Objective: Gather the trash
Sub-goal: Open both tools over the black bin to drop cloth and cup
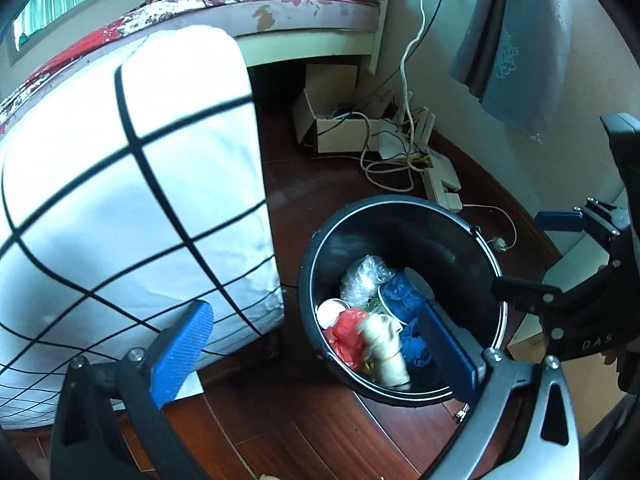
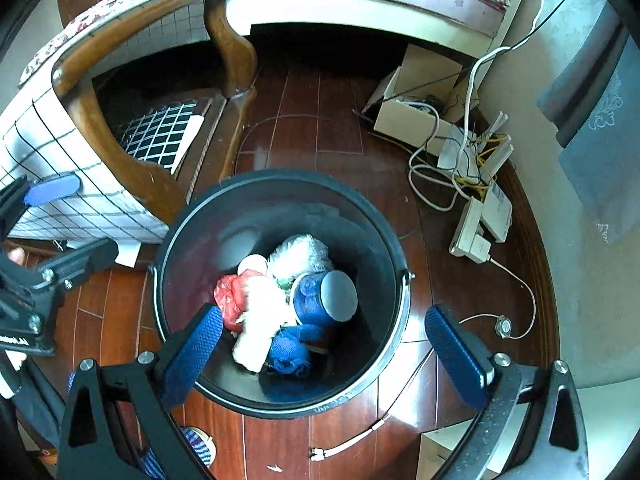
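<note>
A black round bin [image 1: 310, 268] [image 2: 400, 280] stands on the dark wood floor. Inside lie a red plastic bag [image 1: 346, 332] [image 2: 226, 294], a white crumpled piece [image 1: 384, 340] [image 2: 260, 320], a blue cup [image 1: 402, 292] [image 2: 320, 300], a clear bag [image 1: 364, 276] [image 2: 298, 254] and a blue cloth [image 1: 416, 344] [image 2: 288, 350]. My left gripper [image 1: 316, 308] [image 2: 80, 220] is open and empty, one pad over the bin's near rim, the other beside the cushion. My right gripper [image 2: 322, 316] [image 1: 518, 252] hangs open and empty above the bin's mouth.
A wooden chair [image 2: 232, 52] with a white grid-patterned cushion [image 1: 132, 200] stands left of the bin. Behind are a bed [image 1: 300, 4], a cardboard box [image 2: 404, 116], tangled cables and a power strip [image 2: 470, 236]. A blue towel [image 1: 516, 56] hangs on the wall.
</note>
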A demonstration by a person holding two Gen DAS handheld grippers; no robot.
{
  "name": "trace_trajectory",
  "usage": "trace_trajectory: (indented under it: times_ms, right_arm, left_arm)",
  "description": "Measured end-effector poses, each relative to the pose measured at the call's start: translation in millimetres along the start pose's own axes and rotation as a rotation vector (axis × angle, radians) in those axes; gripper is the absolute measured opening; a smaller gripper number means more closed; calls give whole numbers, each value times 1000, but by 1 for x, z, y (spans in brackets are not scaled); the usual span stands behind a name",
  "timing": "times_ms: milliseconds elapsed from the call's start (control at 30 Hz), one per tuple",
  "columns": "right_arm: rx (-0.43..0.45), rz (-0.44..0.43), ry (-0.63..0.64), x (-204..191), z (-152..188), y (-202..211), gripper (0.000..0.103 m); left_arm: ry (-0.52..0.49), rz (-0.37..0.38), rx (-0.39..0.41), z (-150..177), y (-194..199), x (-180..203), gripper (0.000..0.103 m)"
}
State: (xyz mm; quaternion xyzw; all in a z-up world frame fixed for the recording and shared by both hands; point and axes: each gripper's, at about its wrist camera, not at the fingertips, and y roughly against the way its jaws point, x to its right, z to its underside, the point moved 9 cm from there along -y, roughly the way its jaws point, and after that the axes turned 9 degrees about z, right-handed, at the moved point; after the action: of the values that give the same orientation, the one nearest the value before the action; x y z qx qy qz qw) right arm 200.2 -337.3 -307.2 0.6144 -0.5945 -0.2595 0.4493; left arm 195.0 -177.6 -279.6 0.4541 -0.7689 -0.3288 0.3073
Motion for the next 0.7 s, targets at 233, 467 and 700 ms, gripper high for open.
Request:
trace_trajectory:
  times_ms: [233, 467, 700]
  right_arm:
    - [40, 12, -26, -2, -11, 15, 102]
    - [90, 76, -76, 2, -14, 42, 102]
    - [150, 96, -102, -8, -26, 87, 102]
  left_arm:
    - [-1, -24, 28, -5, 16, -2, 102]
    - [6, -46, 56, -15, 46, -4, 102]
    - [10, -92, 103, -25, 87, -15, 102]
